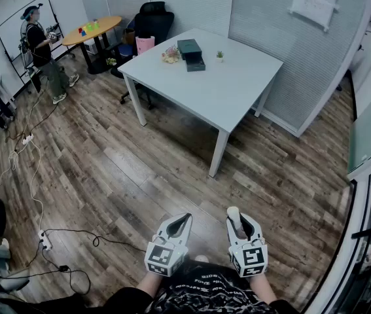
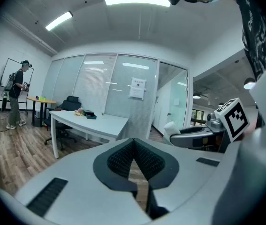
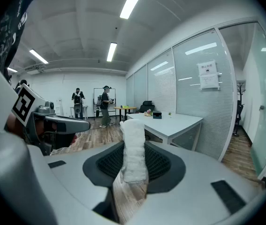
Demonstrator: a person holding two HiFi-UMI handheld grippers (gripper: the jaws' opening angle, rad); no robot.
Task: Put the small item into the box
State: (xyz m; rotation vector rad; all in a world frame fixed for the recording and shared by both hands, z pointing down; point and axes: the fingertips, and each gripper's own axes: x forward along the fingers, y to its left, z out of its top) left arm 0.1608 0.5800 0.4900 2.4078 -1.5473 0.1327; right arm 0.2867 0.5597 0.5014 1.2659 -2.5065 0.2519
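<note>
The right gripper (image 1: 241,225) is carrying the small item (image 3: 133,149), a white, soft-looking roll. Its fingers (image 3: 107,162) are clamped on the lower half, and the top stands well clear above them. The left gripper (image 1: 180,225) rides alongside with its fingers (image 2: 119,159) pressed together on nothing.

The target is well off. The white bench (image 1: 231,90) sits across the wooden floor (image 1: 139,169), with the dark box (image 1: 189,47) towards its far side. A second dark piece (image 1: 196,65) lies just beside the box; I cannot tell from here whether it is a lid or a tray.

This looks like the carry stage. The sound way is to walk in with the roll upright and the grip steady, and come round to the near edge. Keep low over the bench, clear of the flowers (image 1: 170,55) and the little potted plant (image 1: 219,56). Release only once the roll is inside the box walls, because a soft thing like this may flop over the rim. The free gripper could steady the box.

A paper notice (image 3: 207,75) hangs on the glass wall, but its print is too small to read. The marker cube (image 1: 253,256) shows a black-and-white pattern, no words. The white lettering on the dark shirt (image 1: 205,286) cannot be read either.
</note>
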